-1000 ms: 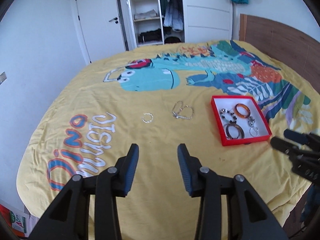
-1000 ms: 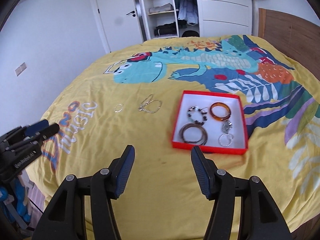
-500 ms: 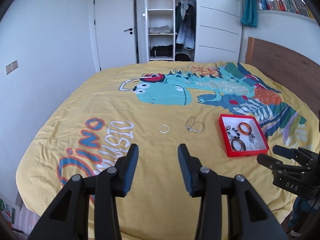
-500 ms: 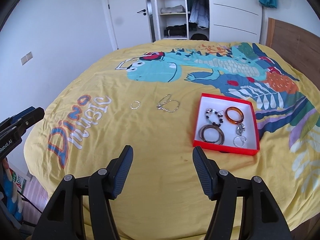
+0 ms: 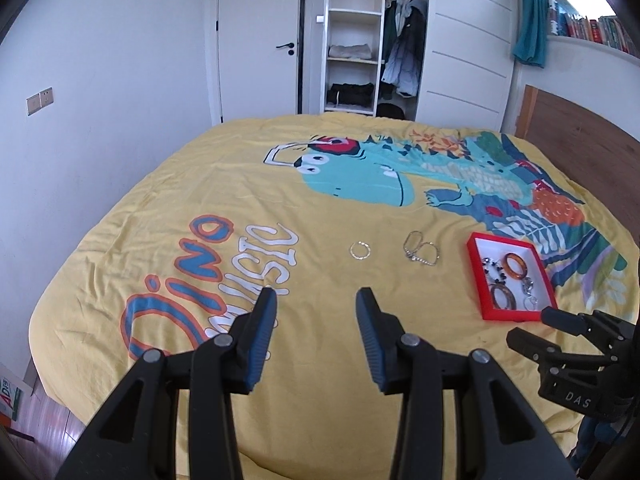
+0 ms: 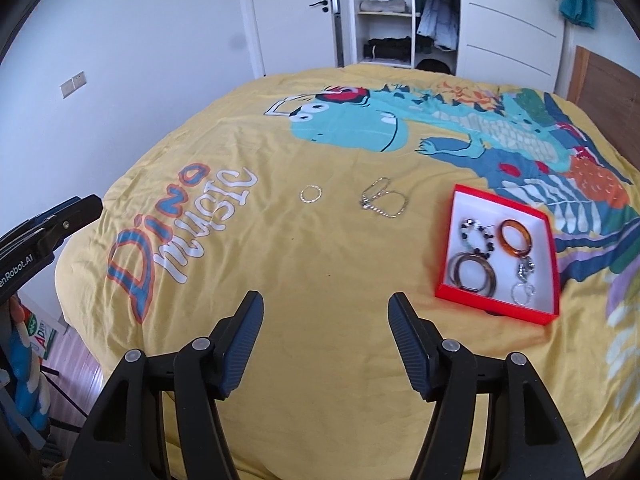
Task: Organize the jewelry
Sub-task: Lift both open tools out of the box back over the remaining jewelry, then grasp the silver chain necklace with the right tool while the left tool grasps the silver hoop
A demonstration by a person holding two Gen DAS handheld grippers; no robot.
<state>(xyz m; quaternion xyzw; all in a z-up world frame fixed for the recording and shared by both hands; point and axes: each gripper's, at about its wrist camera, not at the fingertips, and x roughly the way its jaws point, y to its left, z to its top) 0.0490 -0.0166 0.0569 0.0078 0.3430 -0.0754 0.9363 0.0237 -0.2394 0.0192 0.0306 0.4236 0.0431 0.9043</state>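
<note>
On the yellow bedspread lies a small silver ring bracelet, and to its right a tangled silver chain. Further right a red box with a white inside holds an amber bangle, a brown bangle, a beaded bracelet and silver pieces. My left gripper hangs open and empty well short of the ring. My right gripper holds nothing, its jaws opening, left of the box.
The bed's near edge runs just under both grippers, with wooden floor below at the left. A wooden headboard stands at the right. White wall, door and open wardrobe are beyond the bed.
Both grippers have drawn back from the jewelry, so box, chain and ring look smaller and more of the room shows. The right jaws have spread a little wider.
</note>
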